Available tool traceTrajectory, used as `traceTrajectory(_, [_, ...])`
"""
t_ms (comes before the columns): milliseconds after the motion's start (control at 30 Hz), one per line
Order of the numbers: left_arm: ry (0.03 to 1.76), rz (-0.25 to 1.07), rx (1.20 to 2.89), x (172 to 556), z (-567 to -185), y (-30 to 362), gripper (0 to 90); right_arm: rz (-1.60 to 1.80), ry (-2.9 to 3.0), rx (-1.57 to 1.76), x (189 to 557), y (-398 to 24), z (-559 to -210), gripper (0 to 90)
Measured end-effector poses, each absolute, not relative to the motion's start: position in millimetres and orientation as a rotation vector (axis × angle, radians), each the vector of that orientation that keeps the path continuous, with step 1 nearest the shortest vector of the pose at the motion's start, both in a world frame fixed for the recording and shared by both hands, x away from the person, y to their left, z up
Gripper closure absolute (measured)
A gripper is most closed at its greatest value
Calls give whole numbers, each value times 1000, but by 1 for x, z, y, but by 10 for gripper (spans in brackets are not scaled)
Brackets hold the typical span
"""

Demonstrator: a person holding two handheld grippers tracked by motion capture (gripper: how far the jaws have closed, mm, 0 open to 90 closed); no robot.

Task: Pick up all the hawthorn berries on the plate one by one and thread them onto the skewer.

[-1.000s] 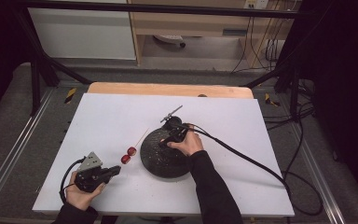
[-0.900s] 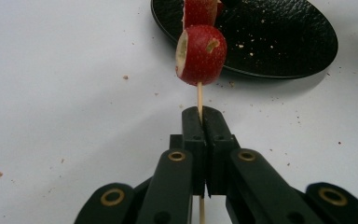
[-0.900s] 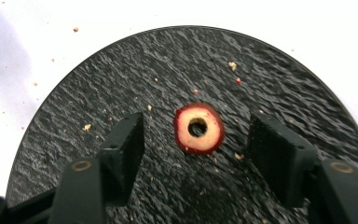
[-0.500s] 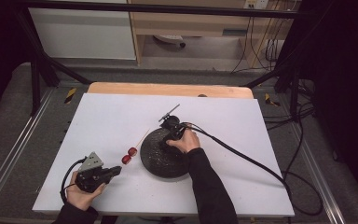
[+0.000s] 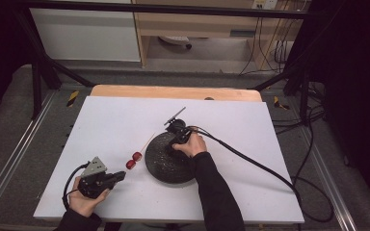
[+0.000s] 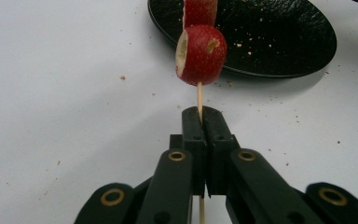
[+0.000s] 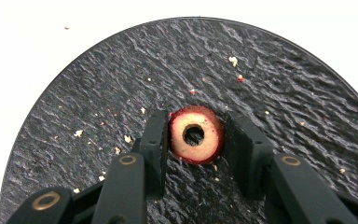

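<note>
The right gripper (image 7: 195,140) pinches a cored fruit slice (image 7: 196,134) on the black plate (image 7: 121,70), likely next to be lifted and threaded. The left gripper (image 6: 200,122), jaws pressed together, holds the skewer (image 6: 199,95). Count: one skewer carrying two red pieces (image 5: 134,160), one slice, one plate.

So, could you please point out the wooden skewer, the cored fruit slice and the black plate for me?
wooden skewer (image 6: 199,97), left gripper view, bare stick just above the shut jaws.
cored fruit slice (image 7: 209,137), right gripper view, pale cut face beside the hole.
black plate (image 7: 121,70), right gripper view, bare textured surface.
</note>
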State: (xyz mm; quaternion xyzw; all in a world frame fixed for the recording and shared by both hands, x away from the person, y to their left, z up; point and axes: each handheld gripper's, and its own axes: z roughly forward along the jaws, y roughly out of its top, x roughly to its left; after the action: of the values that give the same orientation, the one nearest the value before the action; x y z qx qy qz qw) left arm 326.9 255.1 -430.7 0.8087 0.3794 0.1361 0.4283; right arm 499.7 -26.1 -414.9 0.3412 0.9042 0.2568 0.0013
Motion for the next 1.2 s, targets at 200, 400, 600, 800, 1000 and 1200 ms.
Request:
traceTrajectory(200, [948, 341, 2018, 327, -431, 255, 888, 811, 2830, 1070, 499, -27, -413, 624])
traceTrajectory(400, [947, 343, 2019, 327, -430, 254, 888, 838, 2820, 1089, 495, -29, -404, 626])
traceTrajectory(600, [945, 347, 2018, 326, -430, 254, 888, 856, 2808, 1094, 489, -32, -395, 626])
traceTrajectory(800, [943, 347, 2020, 325, -430, 252, 888, 888, 2796, 1082, 479, -37, -387, 626])
traceTrajectory(1000, [940, 347, 2018, 325, -430, 251, 888, 965, 2769, 1099, 469, -46, -384, 626])
traceTrajectory(1200, [935, 345, 2021, 324, -430, 249, 888, 1083, 2723, 1127, 458, -58, -384, 626])
